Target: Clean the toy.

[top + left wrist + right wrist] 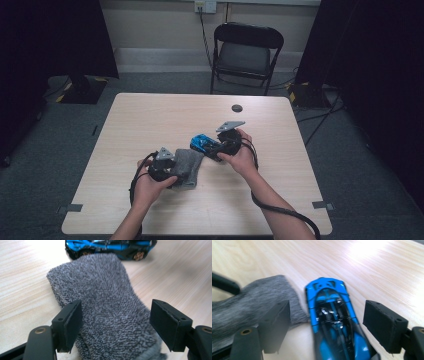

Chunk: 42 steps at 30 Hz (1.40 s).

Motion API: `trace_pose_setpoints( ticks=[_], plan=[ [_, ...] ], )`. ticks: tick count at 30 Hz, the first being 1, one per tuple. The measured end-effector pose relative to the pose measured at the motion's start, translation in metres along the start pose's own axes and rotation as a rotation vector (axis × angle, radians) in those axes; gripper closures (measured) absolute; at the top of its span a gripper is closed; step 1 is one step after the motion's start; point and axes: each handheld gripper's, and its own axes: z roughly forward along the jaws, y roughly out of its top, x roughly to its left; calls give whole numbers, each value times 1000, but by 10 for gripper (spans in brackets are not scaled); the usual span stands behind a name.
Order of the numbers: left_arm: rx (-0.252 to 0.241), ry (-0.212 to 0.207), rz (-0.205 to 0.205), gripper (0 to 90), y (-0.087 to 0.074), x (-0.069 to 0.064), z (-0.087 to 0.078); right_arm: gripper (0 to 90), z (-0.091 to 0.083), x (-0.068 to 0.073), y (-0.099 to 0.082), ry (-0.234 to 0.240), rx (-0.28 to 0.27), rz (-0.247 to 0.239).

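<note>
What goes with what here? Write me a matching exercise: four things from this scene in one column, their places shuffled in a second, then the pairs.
Things:
1. blue toy car
2. grey sock
3. black folding chair
4. round dark cap

Places:
A. lying between the open jaws of the left gripper
B. standing on the floor beyond the far edge of the table
C. lying between the open jaws of the right gripper
D. set in the tabletop near its far edge

Pairs: 1-C, 2-A, 3-B, 4-D
</note>
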Motion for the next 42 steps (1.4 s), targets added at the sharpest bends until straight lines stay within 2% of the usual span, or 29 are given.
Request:
trace_pose_setpoints(
  ticks=[3, 5, 7, 8, 9, 12, 17, 26, 29, 31, 38, 42],
  plan=[
    [17, -4, 9, 295, -2, 1, 6, 204, 12, -7, -1, -18, 27, -7],
    [36, 4, 45, 330, -3, 1, 8, 197, 21, -9, -2, -9, 39, -6],
    [41, 10, 59, 357, -3, 1, 8, 197, 24, -10, -2, -5, 44, -11],
    [52, 22, 89, 459, -3, 3, 6, 197, 30, -11, -3, -21, 64, -32],
    [51, 18, 84, 504, -3, 4, 5, 193, 33, -12, -3, -14, 71, -35],
    [52, 15, 79, 576, -2, 10, 1, 184, 40, -14, -5, -3, 77, -33],
    [51, 12, 67, 587, -3, 17, -3, 177, 44, -15, -9, 22, 99, -28],
    [48, 21, 63, 574, -5, 16, -1, 184, 52, -12, -14, 18, 116, -26],
    [52, 22, 62, 565, -5, 16, -1, 192, 53, -13, -18, 9, 125, -47],
    [52, 18, 64, 561, -5, 16, 0, 189, 53, -13, -20, 10, 105, -44],
    [45, 13, 59, 554, -6, 17, 0, 190, 53, -13, -14, 5, 144, -52],
    [41, 4, 50, 553, -6, 18, 0, 188, 53, -12, -9, 19, 147, -82]
  ],
)
